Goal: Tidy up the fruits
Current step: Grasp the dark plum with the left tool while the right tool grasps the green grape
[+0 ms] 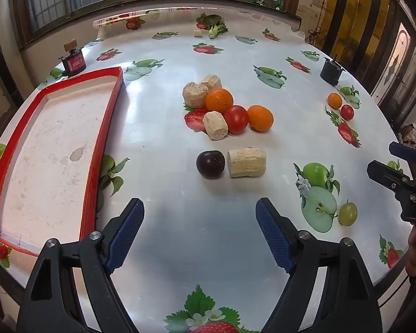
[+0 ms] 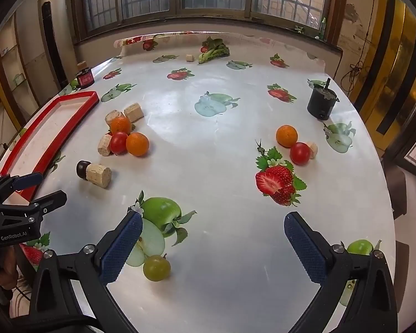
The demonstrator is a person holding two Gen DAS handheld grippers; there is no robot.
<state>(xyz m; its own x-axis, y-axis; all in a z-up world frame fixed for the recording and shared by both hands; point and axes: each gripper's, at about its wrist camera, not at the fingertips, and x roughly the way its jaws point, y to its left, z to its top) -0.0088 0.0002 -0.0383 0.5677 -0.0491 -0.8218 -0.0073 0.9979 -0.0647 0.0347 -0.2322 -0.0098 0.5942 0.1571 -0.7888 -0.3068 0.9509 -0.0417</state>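
My left gripper [image 1: 199, 213] is open above the printed tablecloth, just short of a dark plum [image 1: 210, 164] that lies against a cork [image 1: 246, 162]. Beyond them sits a cluster of two oranges [image 1: 219, 100], a red tomato [image 1: 235, 119] and several corks. A red-rimmed tray [image 1: 104, 127] lies to the left. My right gripper [image 2: 212, 227] is open too, with a green grape [image 2: 156, 267] close by its left finger [image 2: 122, 249]. Farther off, an orange [image 2: 286, 135] and a tomato [image 2: 300, 153] sit beside a cork. The left gripper [image 2: 38, 187] also shows in the right wrist view, and the right gripper [image 1: 388, 158] at the left wrist view's edge.
A black cylindrical device [image 2: 321, 102] stands at the far right, a small red box [image 2: 85, 77] at the far left. Leafy greens [image 2: 214, 50] and a lone cork [image 2: 190, 57] lie by the window edge. The table's rounded edge [image 2: 385, 194] curves close on the right.
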